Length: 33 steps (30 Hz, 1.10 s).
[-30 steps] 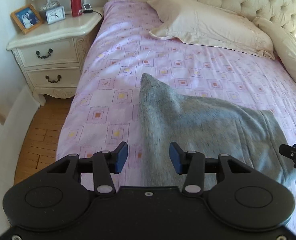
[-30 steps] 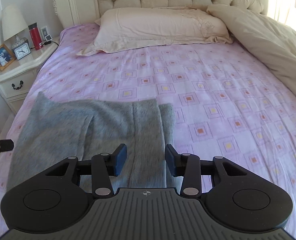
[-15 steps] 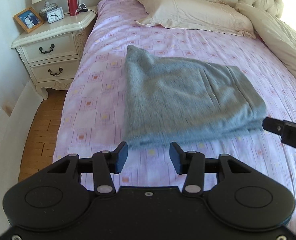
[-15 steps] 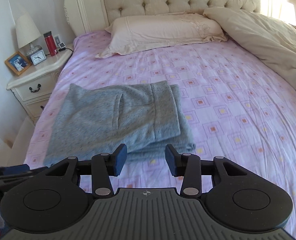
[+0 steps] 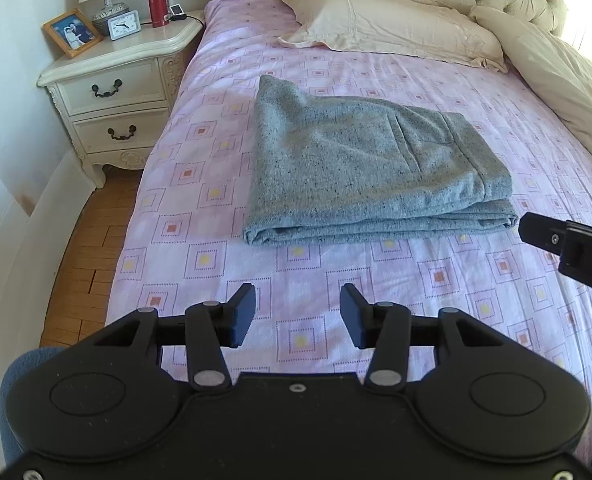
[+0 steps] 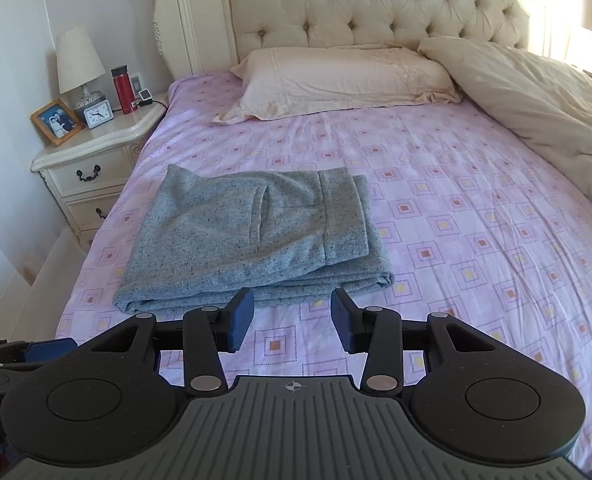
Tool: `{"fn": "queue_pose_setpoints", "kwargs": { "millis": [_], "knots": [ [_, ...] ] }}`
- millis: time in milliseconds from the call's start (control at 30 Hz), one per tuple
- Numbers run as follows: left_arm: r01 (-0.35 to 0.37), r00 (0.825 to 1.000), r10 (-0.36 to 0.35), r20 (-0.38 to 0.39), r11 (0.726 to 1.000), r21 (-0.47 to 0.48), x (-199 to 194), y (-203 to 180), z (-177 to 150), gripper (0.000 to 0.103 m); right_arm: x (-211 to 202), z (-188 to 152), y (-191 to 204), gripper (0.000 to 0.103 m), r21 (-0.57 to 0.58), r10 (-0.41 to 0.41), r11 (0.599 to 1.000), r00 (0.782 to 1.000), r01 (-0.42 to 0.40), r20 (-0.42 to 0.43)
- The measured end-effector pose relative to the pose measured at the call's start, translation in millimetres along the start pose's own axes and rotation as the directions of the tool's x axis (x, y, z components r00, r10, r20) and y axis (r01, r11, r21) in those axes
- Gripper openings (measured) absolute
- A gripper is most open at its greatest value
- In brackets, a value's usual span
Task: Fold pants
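Bottom of frame: left gripper [image 5: 296,316] & right gripper [image 6: 291,320], both spread, empty, above the pink sheet [image 5: 436,280]. Mid-frame, just beyond: grey pants [image 5: 360,164], folded flat. Looks finished; next is prob. only backing off. Pillow [image 6: 336,80] top centre.

In the left wrist view the right tool [image 5: 568,246] is cut off by the right edge, so only one black finger shows and how its jaws stand cannot be told there; the duvet [image 5: 568,80] runs off the same edge. In the right wrist view the left tool [image 6: 19,354] is cropped at the left edge. The photo [image 6: 57,122] in its frame and the clock [image 6: 97,114] face are too small to read.
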<state>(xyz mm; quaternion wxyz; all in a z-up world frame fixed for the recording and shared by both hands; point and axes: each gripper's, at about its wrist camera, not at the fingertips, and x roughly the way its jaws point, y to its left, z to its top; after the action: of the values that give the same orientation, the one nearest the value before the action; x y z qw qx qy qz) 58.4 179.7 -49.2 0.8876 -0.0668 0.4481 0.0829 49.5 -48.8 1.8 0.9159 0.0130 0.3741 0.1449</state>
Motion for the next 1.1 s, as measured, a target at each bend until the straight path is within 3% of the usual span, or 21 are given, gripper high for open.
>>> {"fn": "queue_pose_setpoints", "kwargs": {
  "millis": [533, 1100],
  "knots": [
    [0.005, 1.0, -0.005, -0.001, 1.0, 0.01, -2.5, -6.9, 0.3, 0.054, -6.4, -0.4, 6.0, 0.041, 0.006, -0.002, 1.0, 1.0, 0.002, 0.03],
    [0.004, 1.0, -0.004, -0.016, 1.0, 0.021, 0.2, -11.3, 5.7, 0.054, -0.5, -1.5, 6.0, 0.041, 0.017, 0.009, 1.0, 1.0, -0.009, 0.009]
  ]
}}
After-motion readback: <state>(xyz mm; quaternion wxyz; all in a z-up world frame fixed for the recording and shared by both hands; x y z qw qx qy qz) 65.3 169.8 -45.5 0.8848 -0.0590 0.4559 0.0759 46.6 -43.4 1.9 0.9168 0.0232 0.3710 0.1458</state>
